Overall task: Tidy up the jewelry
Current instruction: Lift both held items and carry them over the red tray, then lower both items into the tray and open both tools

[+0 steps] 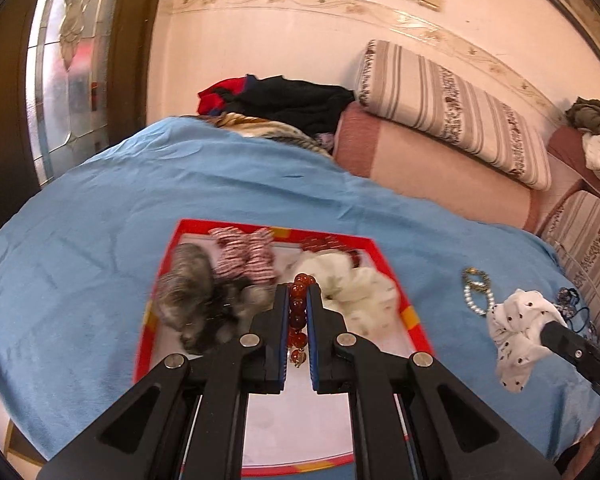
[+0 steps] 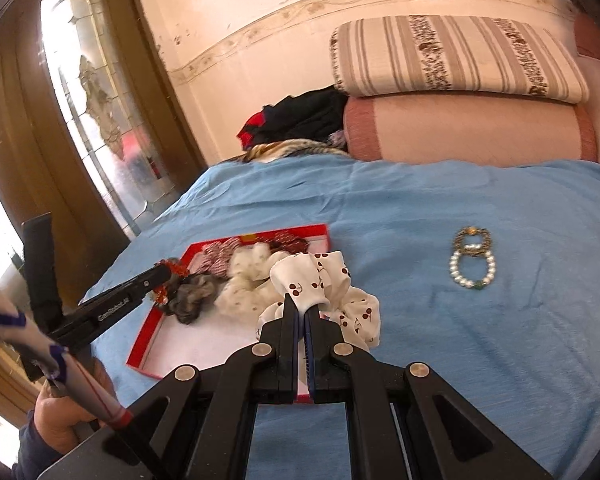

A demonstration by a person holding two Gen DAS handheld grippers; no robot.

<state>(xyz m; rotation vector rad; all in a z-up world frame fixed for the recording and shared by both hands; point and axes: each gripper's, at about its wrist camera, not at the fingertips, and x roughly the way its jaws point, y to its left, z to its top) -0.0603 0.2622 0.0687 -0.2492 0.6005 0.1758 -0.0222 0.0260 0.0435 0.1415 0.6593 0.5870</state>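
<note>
Your left gripper (image 1: 298, 300) carries the amber bracelet (image 1: 297, 312), jaws clamped, right gripper (image 2: 302, 312) grips the cherry scrunchie (image 2: 324, 280); next, release over the red tray (image 1: 162, 264)

Tray front: the red-rimmed tray (image 1: 384, 258) has bare white floor in its near half, open to a gripper from above.
Tray back: crowded by a grey scrunchie (image 1: 186, 288), a striped scrunchie (image 1: 246, 256) and a cream scrunchie (image 1: 356, 288), lying close together.
Blue cover (image 2: 480, 216): wide bare cloth between tray and bracelets.
Right side: a pearl bracelet (image 2: 472, 268) and a bronze bracelet (image 2: 473, 240) lie touching, well apart from the tray.
Far edge: striped cushion (image 2: 456, 56) and piled clothes (image 2: 304, 116) block the back.
</note>
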